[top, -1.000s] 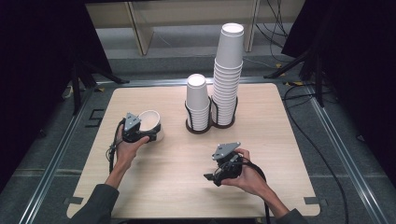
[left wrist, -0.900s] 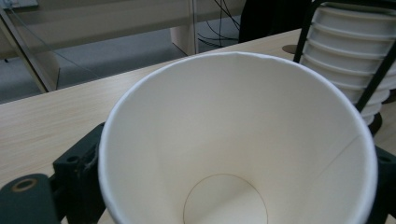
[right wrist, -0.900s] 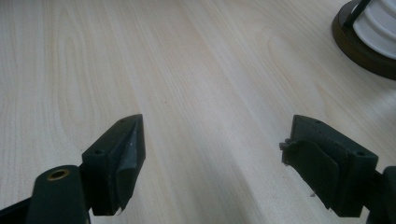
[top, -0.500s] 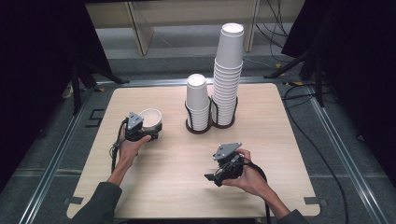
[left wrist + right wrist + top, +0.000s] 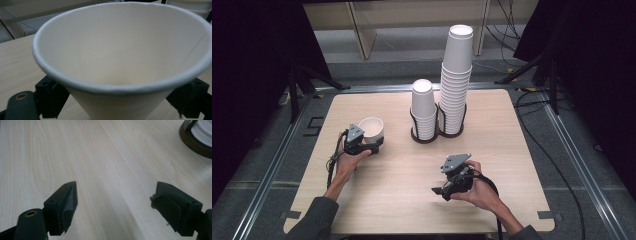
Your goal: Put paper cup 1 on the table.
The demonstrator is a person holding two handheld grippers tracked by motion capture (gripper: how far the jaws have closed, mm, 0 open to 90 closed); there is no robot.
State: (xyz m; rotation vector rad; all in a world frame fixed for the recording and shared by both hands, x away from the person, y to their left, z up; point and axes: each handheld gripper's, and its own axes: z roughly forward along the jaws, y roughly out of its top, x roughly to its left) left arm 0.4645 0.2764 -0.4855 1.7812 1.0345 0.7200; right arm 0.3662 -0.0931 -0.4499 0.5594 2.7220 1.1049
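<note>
A white paper cup point(image 5: 372, 127) stands upright, mouth up, on the left part of the wooden table point(image 5: 382, 200). My left gripper point(image 5: 375, 146) reaches it from the near side. In the left gripper view the cup point(image 5: 120, 50) is very close, and the black jaws of the left gripper point(image 5: 120, 102) lie against both sides of its lower wall. These jaws have just been closing with the cup between them. My right gripper point(image 5: 438, 191) rests low over the front middle of the table. In its own view the right gripper point(image 5: 113, 205) is open over bare wood.
Two stacks of white cups stand in a dark wire holder point(image 5: 432, 137) at the back middle: a short stack point(image 5: 423, 105) and a tall stack point(image 5: 456, 75). The holder's base point(image 5: 195, 140) is at the top right of the right gripper view. Cables trail off both grippers.
The left gripper's jaws have drawn in around the cup, which stays in its place. The right hand and gripper have not moved.
</note>
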